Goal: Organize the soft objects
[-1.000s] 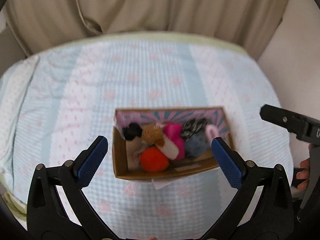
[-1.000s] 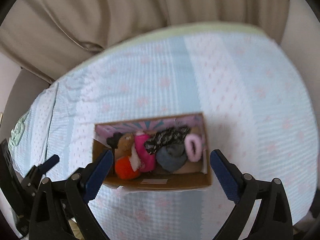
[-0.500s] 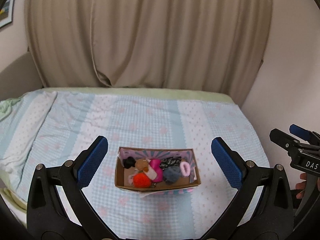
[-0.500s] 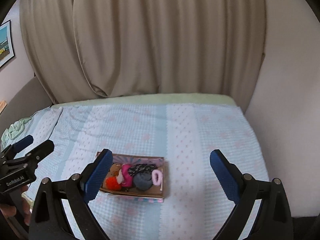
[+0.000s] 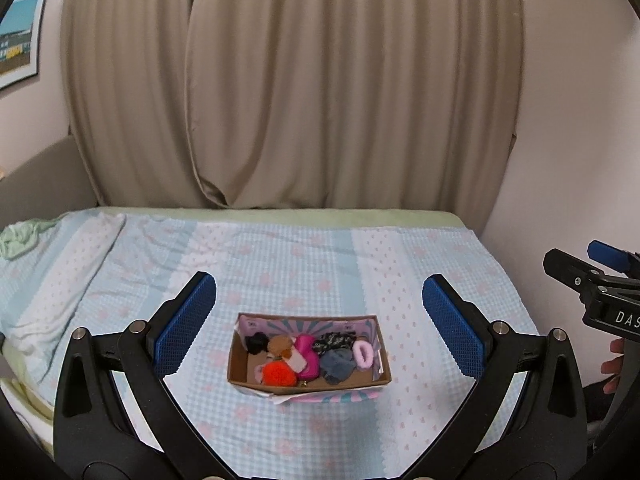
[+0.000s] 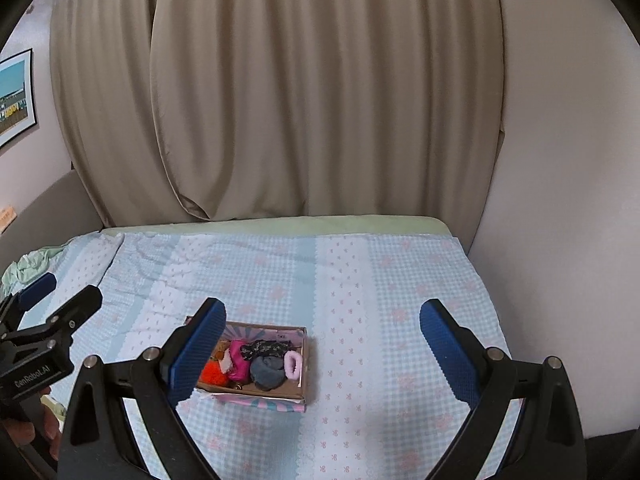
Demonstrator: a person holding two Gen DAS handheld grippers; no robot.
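Observation:
An open cardboard box (image 5: 308, 387) sits on the bed, also in the right wrist view (image 6: 305, 364). It holds several soft items: an orange pom-pom (image 5: 279, 374), a magenta piece (image 5: 307, 354), a grey cloth (image 5: 337, 364), a pink scrunchie (image 5: 365, 353), a black one (image 5: 257, 342) and a brown one (image 5: 279, 345). My left gripper (image 5: 319, 326) is open and empty, held back well above the box. My right gripper (image 6: 320, 350) is open and empty, with the box behind its left finger.
The bed has a light blue checked cover (image 5: 320, 256) with pink flowers. A beige curtain (image 5: 300, 92) hangs behind it. A wall (image 6: 560, 240) bounds the right side. A green cloth (image 5: 20, 236) lies bunched at the far left. A framed picture (image 5: 18, 36) hangs on the left wall.
Both grippers have pulled back and up from the box, so it looks smaller and farther. Both stay open and empty. The box and its contents have not moved.

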